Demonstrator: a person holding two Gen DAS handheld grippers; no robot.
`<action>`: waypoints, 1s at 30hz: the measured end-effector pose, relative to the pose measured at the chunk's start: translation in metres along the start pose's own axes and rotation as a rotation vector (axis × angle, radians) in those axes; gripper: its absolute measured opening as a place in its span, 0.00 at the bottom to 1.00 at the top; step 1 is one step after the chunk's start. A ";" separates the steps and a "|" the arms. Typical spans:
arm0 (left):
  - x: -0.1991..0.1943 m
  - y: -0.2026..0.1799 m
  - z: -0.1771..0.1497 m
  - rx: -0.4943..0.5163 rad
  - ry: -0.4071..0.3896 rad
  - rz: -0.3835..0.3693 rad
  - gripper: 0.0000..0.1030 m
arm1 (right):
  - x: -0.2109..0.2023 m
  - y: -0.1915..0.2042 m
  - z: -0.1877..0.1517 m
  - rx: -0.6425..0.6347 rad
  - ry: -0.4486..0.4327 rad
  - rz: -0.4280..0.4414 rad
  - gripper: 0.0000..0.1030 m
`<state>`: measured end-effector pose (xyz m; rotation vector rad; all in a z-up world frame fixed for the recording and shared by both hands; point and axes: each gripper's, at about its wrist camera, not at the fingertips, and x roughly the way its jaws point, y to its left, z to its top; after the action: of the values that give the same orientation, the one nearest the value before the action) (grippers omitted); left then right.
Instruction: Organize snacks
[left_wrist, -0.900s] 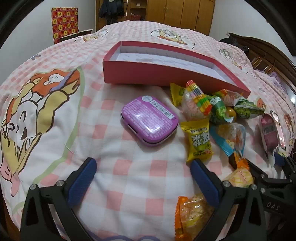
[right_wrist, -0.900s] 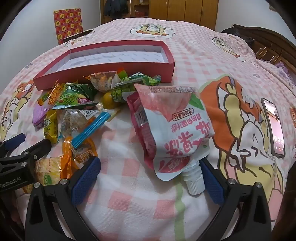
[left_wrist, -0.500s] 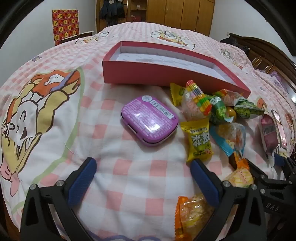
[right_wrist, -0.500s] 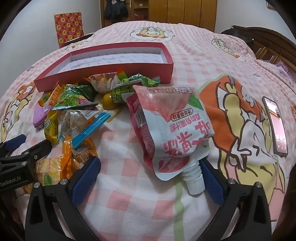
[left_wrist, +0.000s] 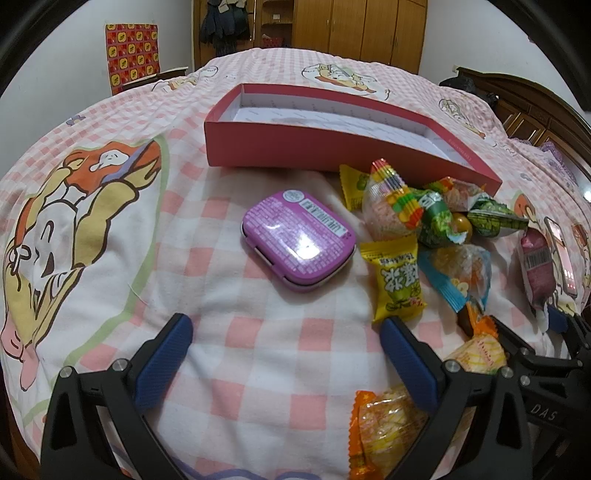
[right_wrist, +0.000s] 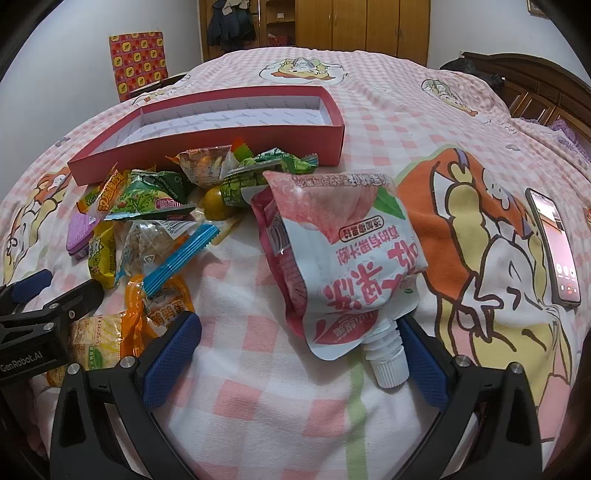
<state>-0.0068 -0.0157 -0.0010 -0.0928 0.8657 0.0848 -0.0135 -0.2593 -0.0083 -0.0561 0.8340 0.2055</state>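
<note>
Pre-grasp, nothing packed yet. Long red cardboard box empty on bed, loose wrapped snacks piled beside it. Left gripper and right gripper both wide open, empty. Next, likely: close on flat purple tin or white-pink spouted pouch, then carry to box.

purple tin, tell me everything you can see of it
The purple tin is a flat, rounded-rectangle case with a glossy lid, fine white print, a barcode strip and a pale seam round its edge. It lies shut and flat on the checked bedspread, in front of the red box, left of the snack pile, apparently just touching a yellow packet. No gripper touches it.
</note>
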 end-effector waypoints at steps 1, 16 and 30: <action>0.000 0.000 0.000 0.000 0.000 0.000 1.00 | 0.000 0.000 0.000 0.001 0.000 0.000 1.00; 0.000 -0.001 -0.001 0.001 -0.002 0.001 1.00 | 0.000 0.000 -0.001 0.000 -0.001 0.000 1.00; 0.000 -0.001 -0.002 0.003 -0.004 0.001 1.00 | 0.001 0.000 -0.001 0.000 -0.003 -0.001 1.00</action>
<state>-0.0079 -0.0165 -0.0025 -0.0899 0.8619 0.0845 -0.0139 -0.2589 -0.0100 -0.0558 0.8313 0.2044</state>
